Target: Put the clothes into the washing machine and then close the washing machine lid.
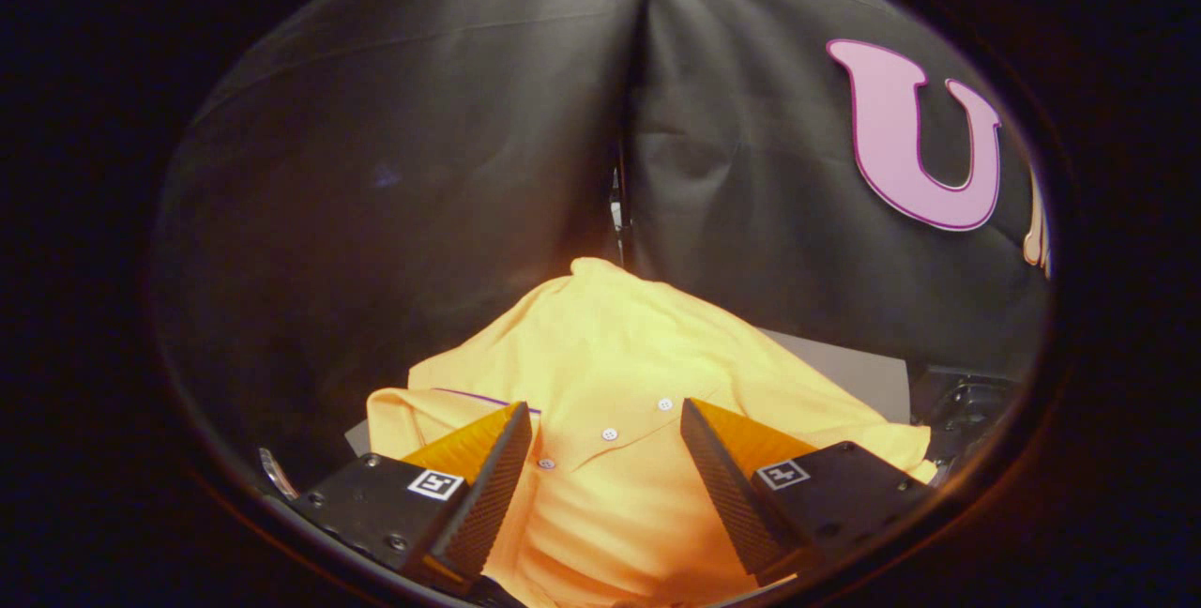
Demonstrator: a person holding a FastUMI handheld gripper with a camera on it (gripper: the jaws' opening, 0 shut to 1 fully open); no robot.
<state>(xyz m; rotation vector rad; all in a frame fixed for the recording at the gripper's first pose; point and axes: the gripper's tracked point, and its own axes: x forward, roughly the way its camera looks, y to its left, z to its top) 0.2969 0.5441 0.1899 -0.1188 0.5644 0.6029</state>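
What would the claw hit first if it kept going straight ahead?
Most likely the yellow shirt, heaped between and just beyond the open claw. Past it hangs the booth wall; depth is unclear.

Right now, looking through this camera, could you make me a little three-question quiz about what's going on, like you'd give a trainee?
1. True or false: the gripper has its fingers spread apart.
2. What lies between and just ahead of the fingers? A) a blue towel B) a yellow shirt C) a sock
3. What small round things run along the shirt's placket?

Key:
1. True; the fingers are open and neither visibly presses the cloth.
2. B.
3. Buttons.
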